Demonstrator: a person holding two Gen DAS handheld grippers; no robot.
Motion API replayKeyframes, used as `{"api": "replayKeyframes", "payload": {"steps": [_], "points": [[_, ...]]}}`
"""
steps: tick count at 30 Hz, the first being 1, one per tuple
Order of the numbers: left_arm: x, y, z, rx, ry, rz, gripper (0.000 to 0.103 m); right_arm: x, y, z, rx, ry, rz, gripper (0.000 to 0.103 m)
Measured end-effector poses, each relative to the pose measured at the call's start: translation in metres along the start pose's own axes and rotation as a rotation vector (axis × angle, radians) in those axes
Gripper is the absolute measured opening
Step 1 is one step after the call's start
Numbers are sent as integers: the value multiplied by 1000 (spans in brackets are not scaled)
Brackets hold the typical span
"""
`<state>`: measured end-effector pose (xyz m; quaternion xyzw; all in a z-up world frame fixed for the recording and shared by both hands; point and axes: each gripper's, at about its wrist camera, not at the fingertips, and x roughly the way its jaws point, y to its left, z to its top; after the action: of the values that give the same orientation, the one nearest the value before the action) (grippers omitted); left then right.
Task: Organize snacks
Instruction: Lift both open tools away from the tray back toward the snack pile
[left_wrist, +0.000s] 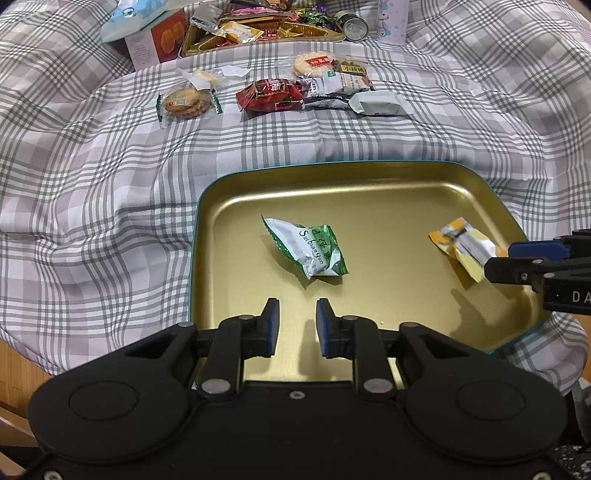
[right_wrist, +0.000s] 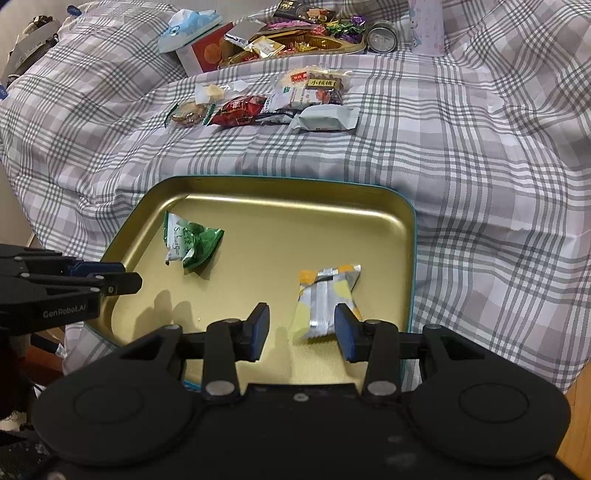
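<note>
left wrist view: left tool (left_wrist: 297, 325) hangs over gold tray (left_wrist: 369, 177), jaws slightly apart, nothing between. green-white snack packet (left_wrist: 308, 247) lies mid-tray just ahead of tips. yellow-silver packet (left_wrist: 463, 249) lies at tray's right side; right tool (left_wrist: 496, 258) at its near end. loose snack pile (left_wrist: 280, 92) farther back on checked bed cover (left_wrist: 92, 184).

right wrist view: right tool (right_wrist: 301, 330) jaws apart, yellow-silver packet (right_wrist: 327, 301) lying on tray (right_wrist: 280, 184) just ahead of them, beside right pad, not pinched. green-white packet (right_wrist: 190, 242) toward tray's left.
</note>
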<state>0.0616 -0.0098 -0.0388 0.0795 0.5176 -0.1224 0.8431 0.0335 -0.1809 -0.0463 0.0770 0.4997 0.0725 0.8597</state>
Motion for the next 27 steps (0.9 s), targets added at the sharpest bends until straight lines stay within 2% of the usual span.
{"api": "replayKeyframes", "payload": {"steps": [9,27], "points": [[2,-2,3,4,1,-4,31,0,0,5,9,-10,3,50],[4,0,9,12,-14,2,31,4,0,13,56,5,-5,53]]}}
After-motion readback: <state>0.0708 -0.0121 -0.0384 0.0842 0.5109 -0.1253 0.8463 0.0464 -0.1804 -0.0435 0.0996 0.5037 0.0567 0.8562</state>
